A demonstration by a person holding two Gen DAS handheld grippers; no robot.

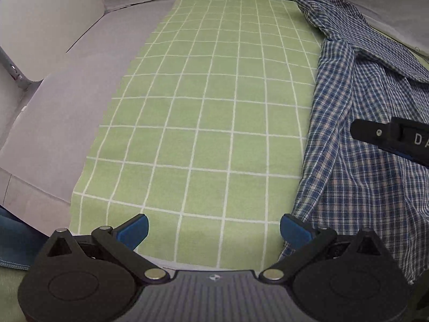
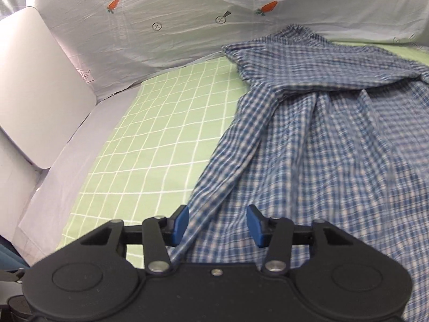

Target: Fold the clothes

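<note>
A blue and white checked shirt (image 1: 370, 139) lies crumpled on the right part of a green grid cloth (image 1: 209, 107). My left gripper (image 1: 214, 229) is open over the bare green cloth, its right fingertip (image 1: 292, 230) at the shirt's left edge. The right gripper's black body (image 1: 391, 136) shows over the shirt at the right. In the right wrist view the shirt (image 2: 321, 134) spreads ahead, collar end far. My right gripper (image 2: 217, 225) is open over the shirt's near left edge, with cloth between the blue pads; the green cloth (image 2: 150, 139) lies left.
A white sheet printed with carrots (image 2: 187, 21) hangs at the back. A white chair back (image 2: 34, 80) stands at the left, beside a grey strip of table (image 1: 80, 102). Blue denim (image 1: 13, 241) shows at the near left edge.
</note>
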